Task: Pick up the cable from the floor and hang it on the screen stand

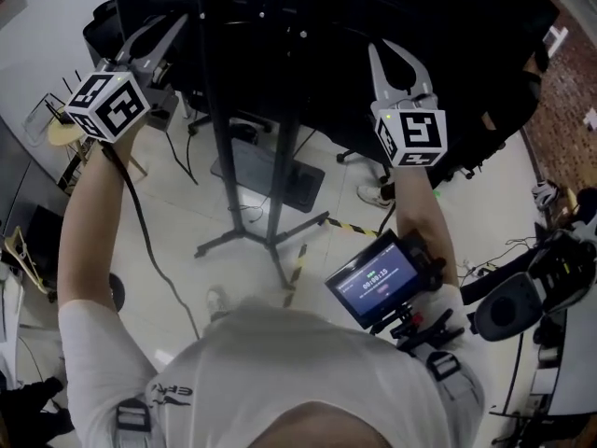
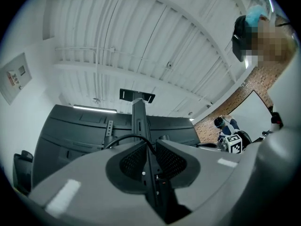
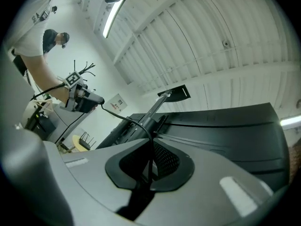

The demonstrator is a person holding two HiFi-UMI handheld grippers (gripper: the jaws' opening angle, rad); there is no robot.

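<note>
Both grippers are raised in front of the black screen on its stand. My left gripper is shut on the black cable, which hangs down along the left arm toward the floor. In the left gripper view the cable loops out of the gripper, just before the stand's pole. My right gripper is shut on the same cable, which runs from that gripper across to the left gripper. The pole rises behind it.
The stand's legs spread over the pale floor, next to a strip of yellow-black tape. A small monitor hangs at my chest. A round stool stands at the left. Another person sits by a brick wall.
</note>
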